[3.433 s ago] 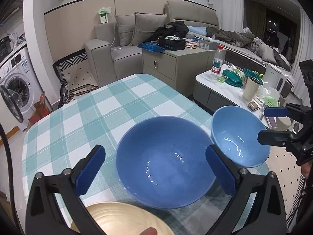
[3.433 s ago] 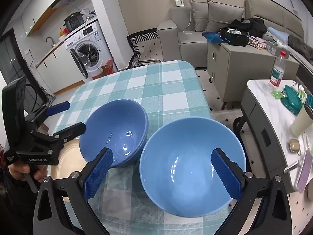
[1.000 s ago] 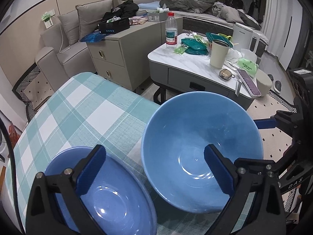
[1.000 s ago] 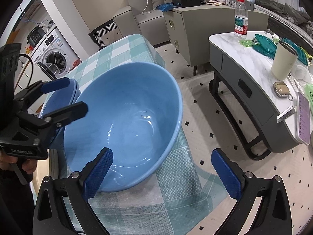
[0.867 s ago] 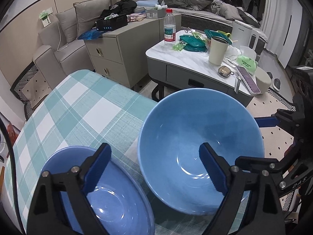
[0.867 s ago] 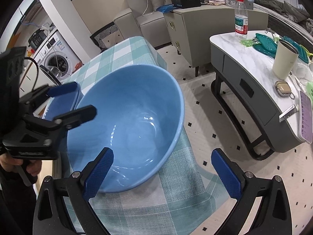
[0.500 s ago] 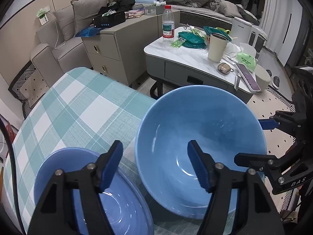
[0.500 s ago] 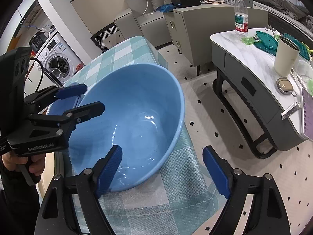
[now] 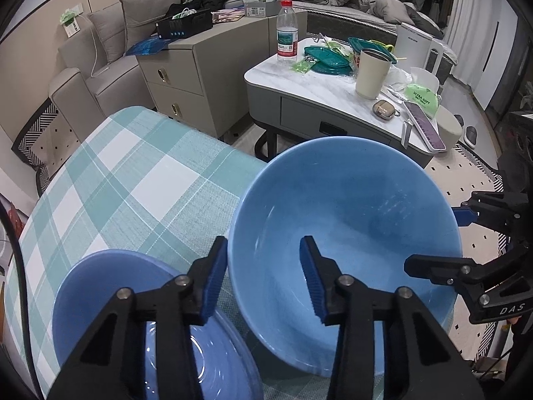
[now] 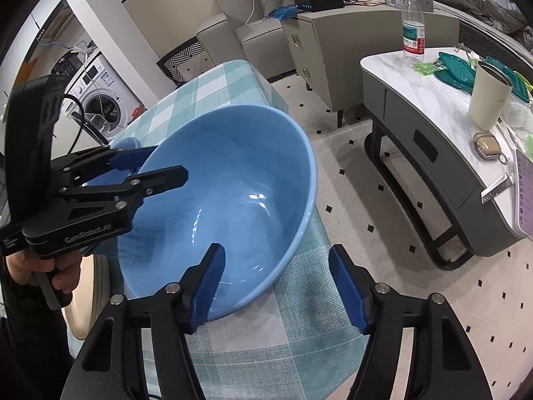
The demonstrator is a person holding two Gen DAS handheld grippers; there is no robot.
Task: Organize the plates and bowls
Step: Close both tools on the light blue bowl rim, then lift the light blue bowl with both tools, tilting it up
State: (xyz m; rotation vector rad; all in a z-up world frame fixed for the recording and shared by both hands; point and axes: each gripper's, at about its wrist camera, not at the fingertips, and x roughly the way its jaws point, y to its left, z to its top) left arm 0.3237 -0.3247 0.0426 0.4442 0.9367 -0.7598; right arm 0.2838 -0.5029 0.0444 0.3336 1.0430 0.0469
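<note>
Over the smaller blue bowl (image 9: 110, 303), the left claw (image 9: 263, 276) has been closing across the near rim of the large blue bowl (image 9: 346, 213), pads not yet pinching. Opposite, the right claw (image 10: 276, 286) is narrowing too, still open, at the checked worktop (image 9: 133, 180) edge, so a two-handed lift seems imminent.

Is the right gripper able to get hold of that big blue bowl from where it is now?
Probably yes. The right gripper already straddles the big blue bowl's near rim, one finger inside, one outside, nothing between. Its jaws have just been closing but do not yet pinch the rim.
</note>
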